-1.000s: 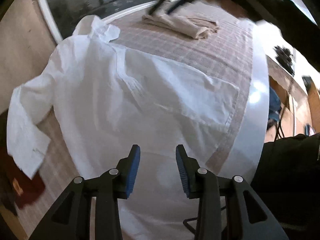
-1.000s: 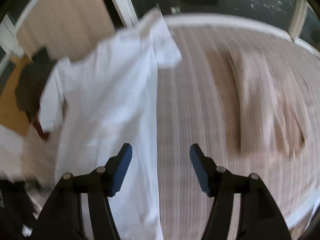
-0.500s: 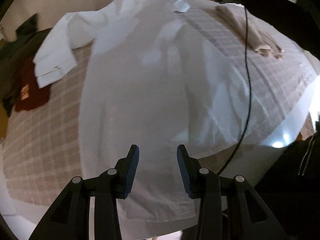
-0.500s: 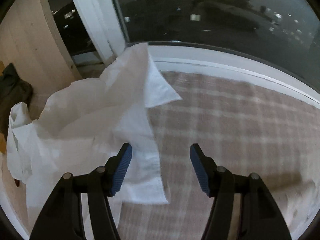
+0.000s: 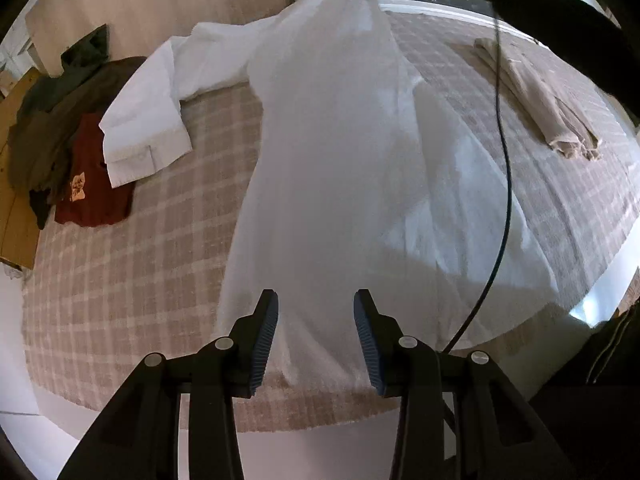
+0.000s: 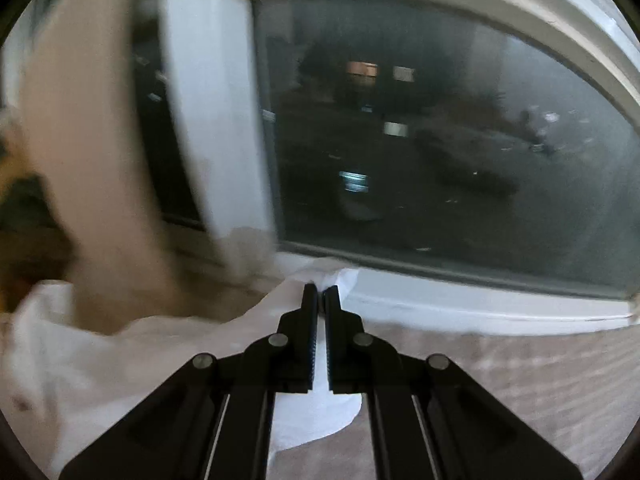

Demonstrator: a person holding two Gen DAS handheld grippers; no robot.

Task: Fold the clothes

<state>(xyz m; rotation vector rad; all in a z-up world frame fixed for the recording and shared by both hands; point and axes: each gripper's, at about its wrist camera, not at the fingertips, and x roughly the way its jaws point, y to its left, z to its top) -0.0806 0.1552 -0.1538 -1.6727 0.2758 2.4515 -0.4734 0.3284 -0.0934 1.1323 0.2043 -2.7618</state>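
Bed (image 5: 132,272), plaid cover, bearing all items; white shirt (image 5: 332,168) spread along it, long axis running from the hem at the near edge to the collar at the far edge by the window (image 6: 440,140), one sleeve (image 5: 148,120) thrown out toward the dark clothes pile (image 5: 60,128); folded beige garment (image 5: 540,96) well apart on the other side. Right gripper (image 6: 320,296): at the far collar end, jaws just closed, pinching a peak of white fabric between the pads. Left gripper (image 5: 316,320): at the near hem end, pointing steeply down, jaws parted with shirt cloth below the gap, pads not seen pressing on it. Judgement: each hand sits at one end of the long axis, and the left is the nearer to the hem, so the hem grasp falls to it
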